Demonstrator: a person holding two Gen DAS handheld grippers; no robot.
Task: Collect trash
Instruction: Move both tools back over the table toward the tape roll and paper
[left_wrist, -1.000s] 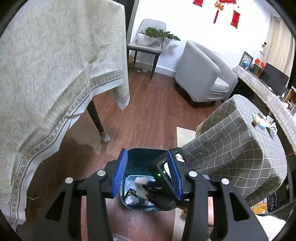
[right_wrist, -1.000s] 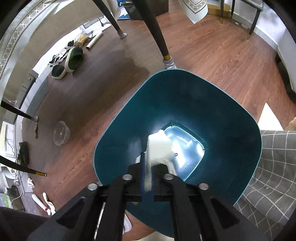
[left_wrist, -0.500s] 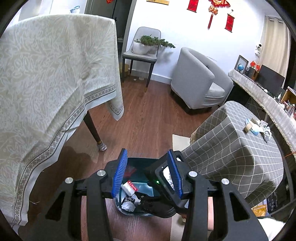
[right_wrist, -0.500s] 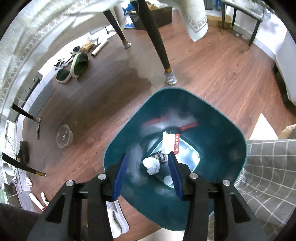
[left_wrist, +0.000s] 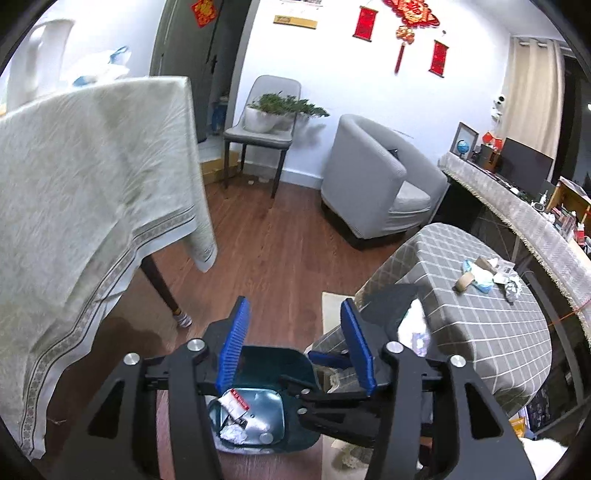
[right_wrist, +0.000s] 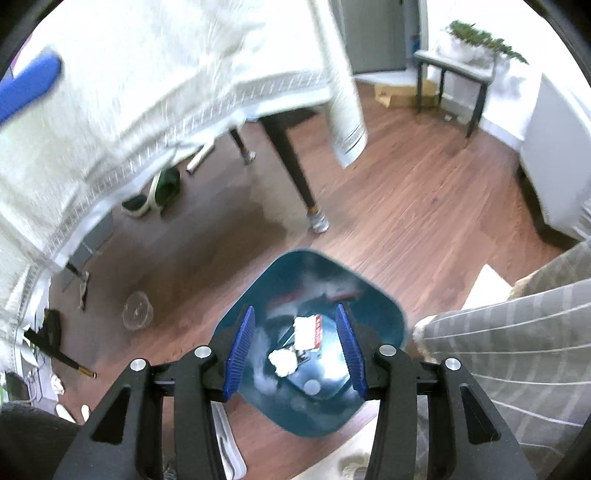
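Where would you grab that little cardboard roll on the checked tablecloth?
Probably across its short brown body, from above. The cardboard roll seems to lie on its side at the near-left edge of the litter, with bare checked tablecloth on that side and a blue-white wad crowding the other, so come in from the bare side.

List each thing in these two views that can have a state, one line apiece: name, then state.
Left gripper: jaws opening, nothing between them.
Right gripper: jaws opening, empty.
Teal bin: upright, unlidded, trash inside.
Crumpled tissue: lying in the bin.
Checked table: scraps still on top.
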